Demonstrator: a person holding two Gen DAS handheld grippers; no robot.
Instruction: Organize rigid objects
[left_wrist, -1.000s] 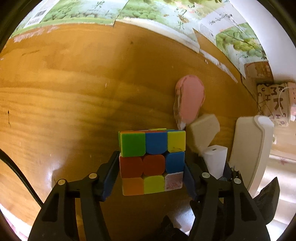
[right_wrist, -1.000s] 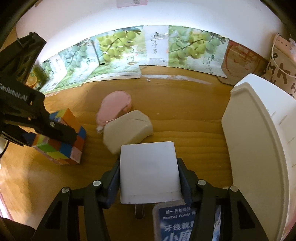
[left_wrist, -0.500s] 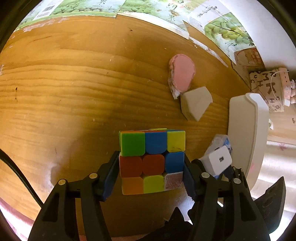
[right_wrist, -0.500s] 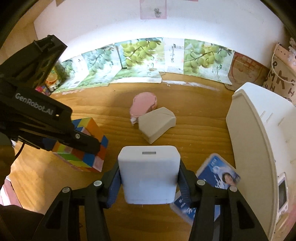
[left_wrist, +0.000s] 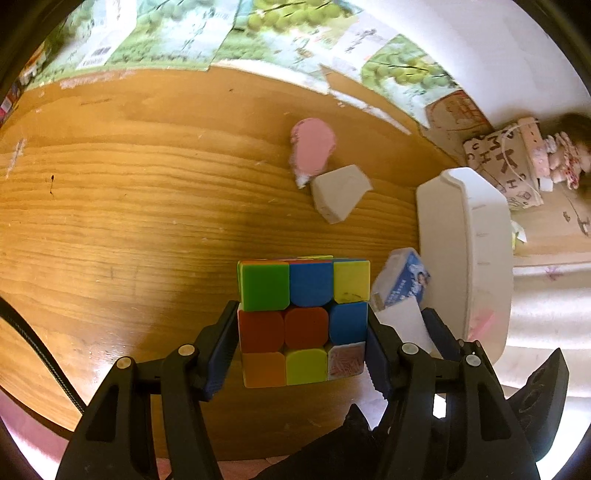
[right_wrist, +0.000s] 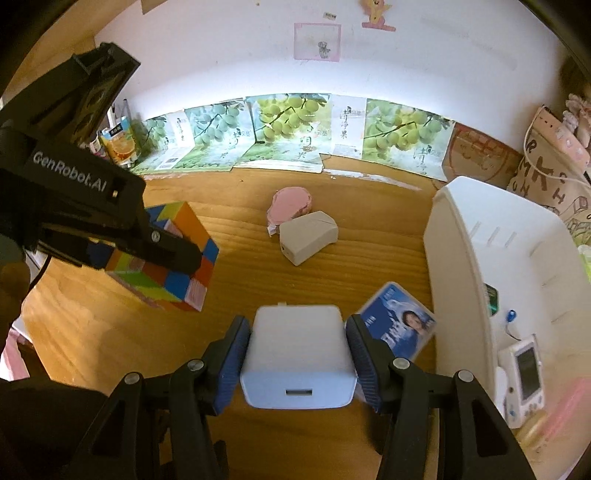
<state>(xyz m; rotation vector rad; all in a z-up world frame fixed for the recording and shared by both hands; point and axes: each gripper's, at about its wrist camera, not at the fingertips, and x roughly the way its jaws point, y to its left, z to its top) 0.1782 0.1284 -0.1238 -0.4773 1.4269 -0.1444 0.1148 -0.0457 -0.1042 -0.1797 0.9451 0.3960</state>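
Observation:
My left gripper (left_wrist: 301, 347) is shut on a colourful puzzle cube (left_wrist: 303, 317) and holds it above the wooden table (left_wrist: 147, 206); the cube also shows in the right wrist view (right_wrist: 173, 258). My right gripper (right_wrist: 297, 354) is shut on a white charger block (right_wrist: 297, 354), held above the table. A white bin (right_wrist: 461, 280) stands at the right, with a small white device (right_wrist: 524, 373) inside. A blue-and-white floss box (right_wrist: 399, 328), a beige wedge-shaped case (right_wrist: 308, 242) and a pink round item (right_wrist: 291, 201) lie on the table.
Grape-printed cartons (right_wrist: 288, 133) line the wall at the table's back edge. A patterned bag (right_wrist: 546, 177) stands behind the bin. A juice carton (right_wrist: 118, 144) stands at the far left.
Both grippers have risen and pulled back from the table with their objects. The charger has tilted so its port faces the camera, and the bin's inside has come into view.

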